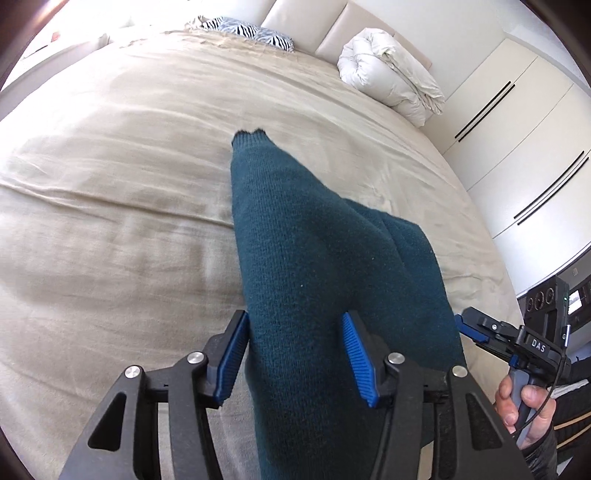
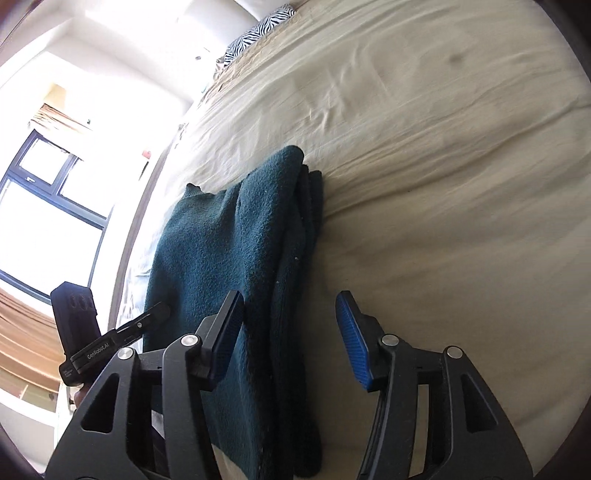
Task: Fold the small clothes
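Observation:
A dark teal knitted garment (image 1: 314, 266) lies folded lengthwise on the beige bed sheet (image 1: 110, 184), a sleeve cuff pointing away. My left gripper (image 1: 295, 354) is open, its blue pads either side of the garment's near part, not clamped on it. In the right wrist view the garment (image 2: 229, 266) shows stacked layers along its right edge. My right gripper (image 2: 291, 336) is open over that edge, left pad above the cloth, right pad above bare sheet. The right gripper also shows in the left wrist view (image 1: 476, 332) at the garment's right side, held by a hand.
A rolled white duvet (image 1: 391, 74) and zebra-print pillows (image 1: 255, 33) lie at the head of the bed. White wardrobe doors (image 1: 517, 147) stand to the right. A window (image 2: 51, 206) is beyond the bed's left edge.

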Demonstrator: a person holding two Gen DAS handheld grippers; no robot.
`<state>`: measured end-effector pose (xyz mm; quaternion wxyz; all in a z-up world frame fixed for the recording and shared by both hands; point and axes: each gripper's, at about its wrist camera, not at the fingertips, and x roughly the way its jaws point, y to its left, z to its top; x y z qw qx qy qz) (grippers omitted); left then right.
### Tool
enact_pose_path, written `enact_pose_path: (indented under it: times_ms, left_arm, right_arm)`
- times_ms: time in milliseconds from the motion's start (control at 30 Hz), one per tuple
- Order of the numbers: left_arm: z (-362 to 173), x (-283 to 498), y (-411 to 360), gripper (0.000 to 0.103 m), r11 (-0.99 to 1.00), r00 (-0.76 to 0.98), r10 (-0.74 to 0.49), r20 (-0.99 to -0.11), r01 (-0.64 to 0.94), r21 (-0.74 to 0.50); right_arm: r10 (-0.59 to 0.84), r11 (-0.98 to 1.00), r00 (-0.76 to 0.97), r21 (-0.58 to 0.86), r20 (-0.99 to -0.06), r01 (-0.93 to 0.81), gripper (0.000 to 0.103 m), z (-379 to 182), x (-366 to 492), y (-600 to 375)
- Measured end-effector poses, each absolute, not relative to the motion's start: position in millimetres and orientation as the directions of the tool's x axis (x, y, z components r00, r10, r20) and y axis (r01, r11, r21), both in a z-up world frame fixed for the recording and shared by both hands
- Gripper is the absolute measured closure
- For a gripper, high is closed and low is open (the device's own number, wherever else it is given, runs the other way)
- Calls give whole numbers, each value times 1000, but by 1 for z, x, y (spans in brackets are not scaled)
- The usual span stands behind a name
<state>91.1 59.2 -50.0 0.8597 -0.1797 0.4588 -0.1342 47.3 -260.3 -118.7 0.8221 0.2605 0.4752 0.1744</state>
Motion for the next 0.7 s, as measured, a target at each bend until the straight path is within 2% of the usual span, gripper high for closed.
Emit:
enact_pose_path:
  times_ms: [100, 233, 300, 400, 433, 500, 633, 700]
  left_arm:
    - [-24, 77, 59, 49, 906, 608, -378, -698, 90, -413]
    - [-18, 74, 41, 49, 909, 602, -398, -692, 155, -388]
    - [-30, 73, 33, 49, 912, 580, -395, -712, 156, -379]
    - [-40, 70, 31, 49, 921, 589, -377, -715, 159, -355]
    - [-42, 72, 30, 49, 919, 586, -382, -714, 157, -363]
    - [-45, 76, 30, 48, 913, 583, -392, -711, 155, -376]
    - [-54, 76, 25, 48, 919, 591, -384, -710, 165, -359]
    - [-55, 75, 25, 48, 920, 601, -379, -703, 168, -353]
  right_arm:
    - [517, 820, 539, 565, -665, -89, 53, -89, 24, -261]
    - [641, 743, 499, 635, -583, -212, 53, -72, 9, -242]
    - [678, 721, 444, 648, -586, -244, 53, -75, 8, -228]
    - [672, 729, 392, 653, -628, -203, 53, -104, 10, -215]
    - [670, 730, 379, 658, -638, -183, 57, -114, 11, -215]
    - [652, 744, 382, 651, -655, -153, 74, -132, 15, -221]
    - [693, 692, 394, 710, -604, -130, 82, -145, 16, -238]
    - [689, 697, 397, 704, -607, -134, 82, -141, 14, -238]
